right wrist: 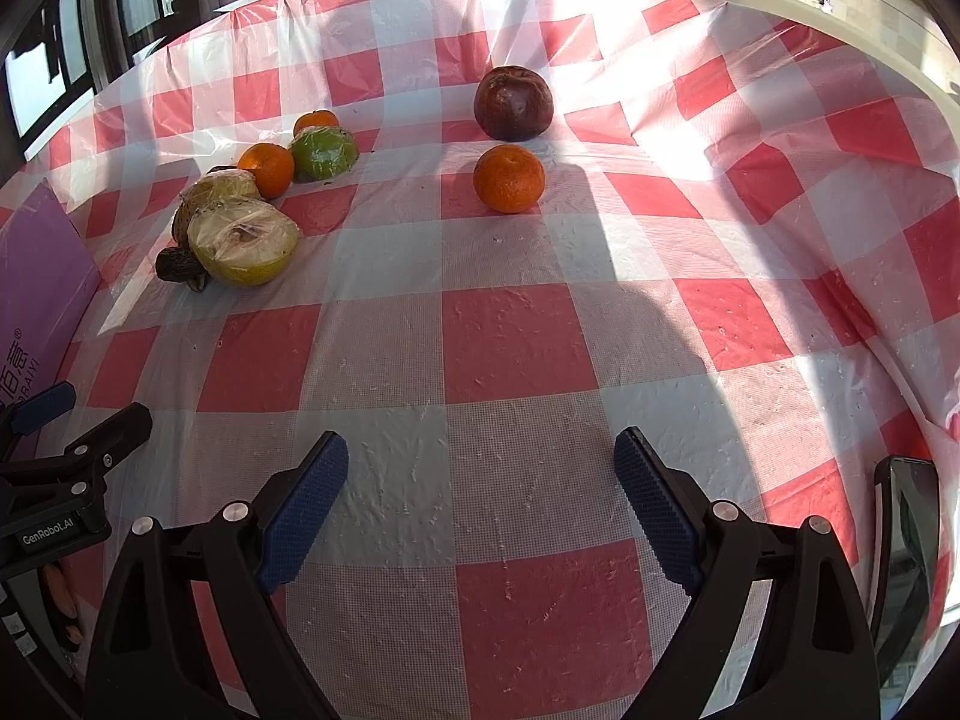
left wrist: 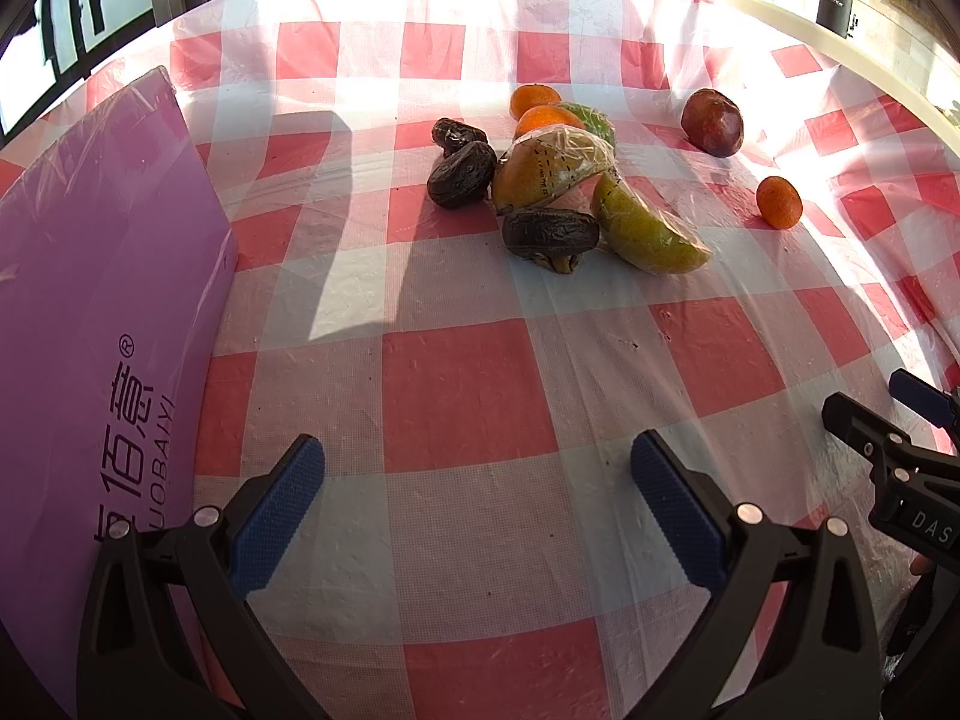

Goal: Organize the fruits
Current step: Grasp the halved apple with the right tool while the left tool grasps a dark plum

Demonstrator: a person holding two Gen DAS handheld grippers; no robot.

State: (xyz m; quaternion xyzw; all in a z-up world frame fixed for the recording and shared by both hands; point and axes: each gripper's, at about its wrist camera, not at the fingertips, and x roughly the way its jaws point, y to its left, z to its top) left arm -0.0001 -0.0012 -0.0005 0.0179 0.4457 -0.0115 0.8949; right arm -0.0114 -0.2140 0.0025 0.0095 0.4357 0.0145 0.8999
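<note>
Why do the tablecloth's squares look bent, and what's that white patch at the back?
Left wrist view: the fisheye lens curves the checked tablecloth, and sunlight blows out the far edge. Right wrist view: the same bending, with glare behind the dark red fruit and a long shadow crossing the middle.

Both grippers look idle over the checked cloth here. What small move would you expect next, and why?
Probably the right gripper reaches forward to the lone orange: it is open and empty, and that fruit sits straight ahead, apart from the pile, with bare cloth around it. The left gripper is open too.
</note>
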